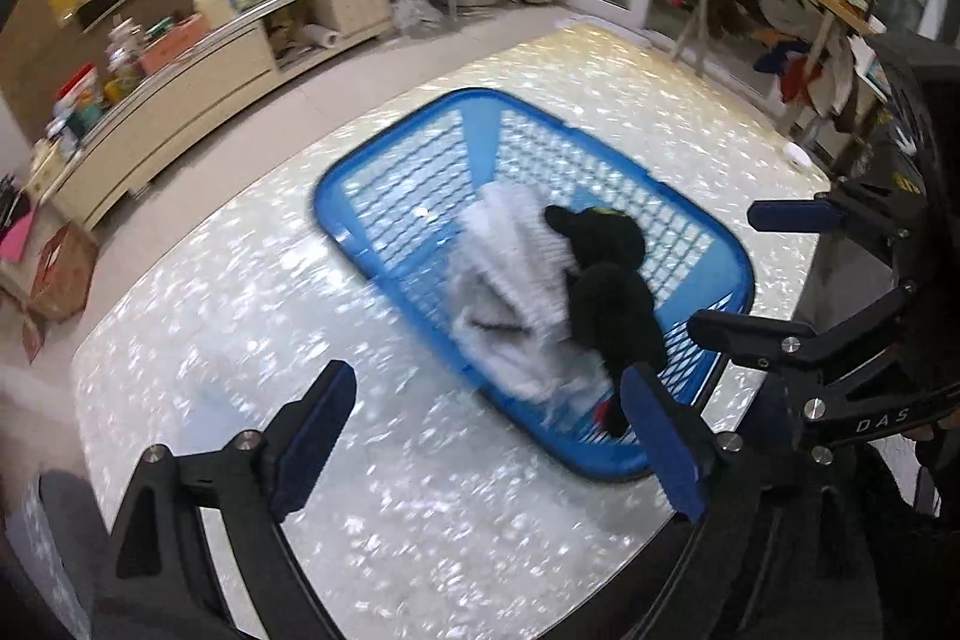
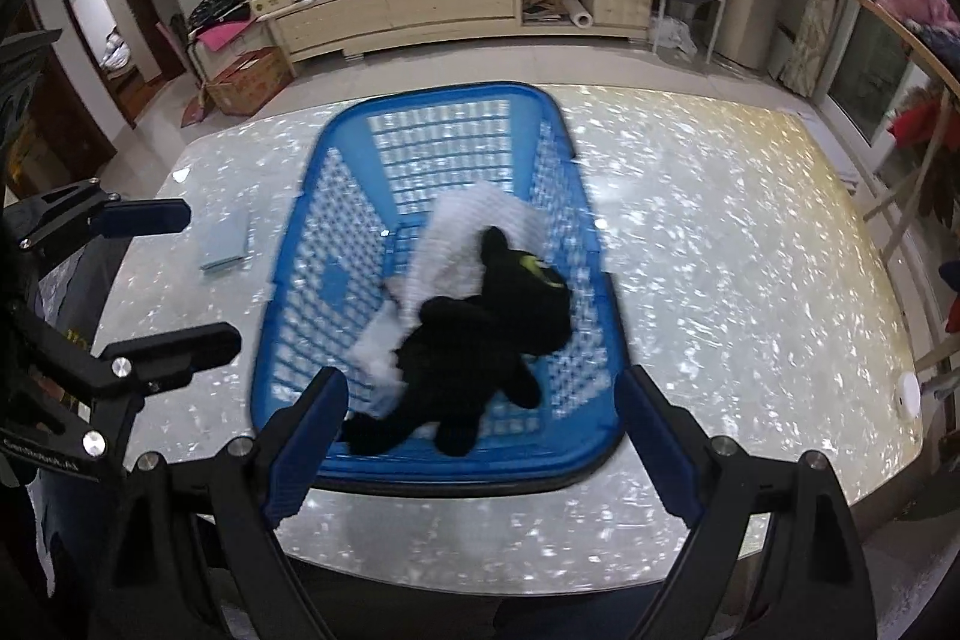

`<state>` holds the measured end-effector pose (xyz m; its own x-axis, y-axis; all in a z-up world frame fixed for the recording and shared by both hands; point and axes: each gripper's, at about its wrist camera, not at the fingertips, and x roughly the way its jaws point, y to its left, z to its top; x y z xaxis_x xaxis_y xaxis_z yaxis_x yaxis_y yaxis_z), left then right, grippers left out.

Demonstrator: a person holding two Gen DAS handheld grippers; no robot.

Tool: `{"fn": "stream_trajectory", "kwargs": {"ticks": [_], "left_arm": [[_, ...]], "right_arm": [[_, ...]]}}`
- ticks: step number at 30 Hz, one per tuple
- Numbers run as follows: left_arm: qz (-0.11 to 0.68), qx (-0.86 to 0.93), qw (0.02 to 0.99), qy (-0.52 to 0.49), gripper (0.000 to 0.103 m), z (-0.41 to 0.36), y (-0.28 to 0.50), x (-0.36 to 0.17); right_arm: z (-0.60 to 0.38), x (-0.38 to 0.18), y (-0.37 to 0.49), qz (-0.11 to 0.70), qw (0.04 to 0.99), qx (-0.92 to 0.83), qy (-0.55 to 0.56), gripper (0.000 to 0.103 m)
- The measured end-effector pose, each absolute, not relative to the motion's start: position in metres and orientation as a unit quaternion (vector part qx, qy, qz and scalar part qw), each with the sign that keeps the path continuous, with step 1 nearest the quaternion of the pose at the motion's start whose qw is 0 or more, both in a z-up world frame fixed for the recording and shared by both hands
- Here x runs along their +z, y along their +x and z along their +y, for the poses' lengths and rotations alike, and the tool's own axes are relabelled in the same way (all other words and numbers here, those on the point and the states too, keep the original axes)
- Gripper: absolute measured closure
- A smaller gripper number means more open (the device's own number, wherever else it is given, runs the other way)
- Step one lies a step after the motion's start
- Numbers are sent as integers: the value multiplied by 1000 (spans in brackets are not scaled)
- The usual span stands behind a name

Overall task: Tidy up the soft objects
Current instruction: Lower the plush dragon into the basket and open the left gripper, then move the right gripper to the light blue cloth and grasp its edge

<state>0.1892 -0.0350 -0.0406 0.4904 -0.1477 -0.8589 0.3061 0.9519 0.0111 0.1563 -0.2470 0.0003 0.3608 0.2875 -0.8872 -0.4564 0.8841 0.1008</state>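
**Two soft things in the basket, one cloth still out**

My left tool (image 1: 486, 436) hangs with its blue pads spread wide and nothing between them, over the bare bench (image 1: 240, 340) just beside the near corner of the blue laundry basket (image 1: 384, 160). My right tool (image 2: 483, 442) is likewise released and empty, its pads standing apart above the basket's near rim.

Inside the basket lies a black plush toy (image 2: 480, 334), sprawled toward the near end, with a small yellow mark on its head. Under and beside it is a crumpled white towel (image 2: 456, 226), part of it reaching toward the basket's middle. Both sit fully within the basket walls; the far half of the basket floor shows only its grid.

So I judge the job well along: the two soft items I can see are already collected. What looks left is the folded pale blue cloth (image 2: 227, 239) lying flat on the bench to the left of the basket, near my left tool as seen from the right wrist. If it counts as one of the soft objects, it has not yet gone in. A small white round object (image 2: 907, 396) rests at the bench's right edge; I cannot tell what it is. The pictures are blurred.
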Motion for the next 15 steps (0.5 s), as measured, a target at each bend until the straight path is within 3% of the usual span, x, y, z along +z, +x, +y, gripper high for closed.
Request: {"fn": "stream_trajectory", "kwargs": {"ticks": [5, 15], "left_arm": [[485, -101, 866, 64, 0, 5, 164, -35], [480, -38, 876, 17, 0, 96, 124, -36]], "right_arm": [[-217, -1, 151, 515, 816, 246, -91, 13], [-134, -17, 145, 509, 794, 301, -143, 13]]}}
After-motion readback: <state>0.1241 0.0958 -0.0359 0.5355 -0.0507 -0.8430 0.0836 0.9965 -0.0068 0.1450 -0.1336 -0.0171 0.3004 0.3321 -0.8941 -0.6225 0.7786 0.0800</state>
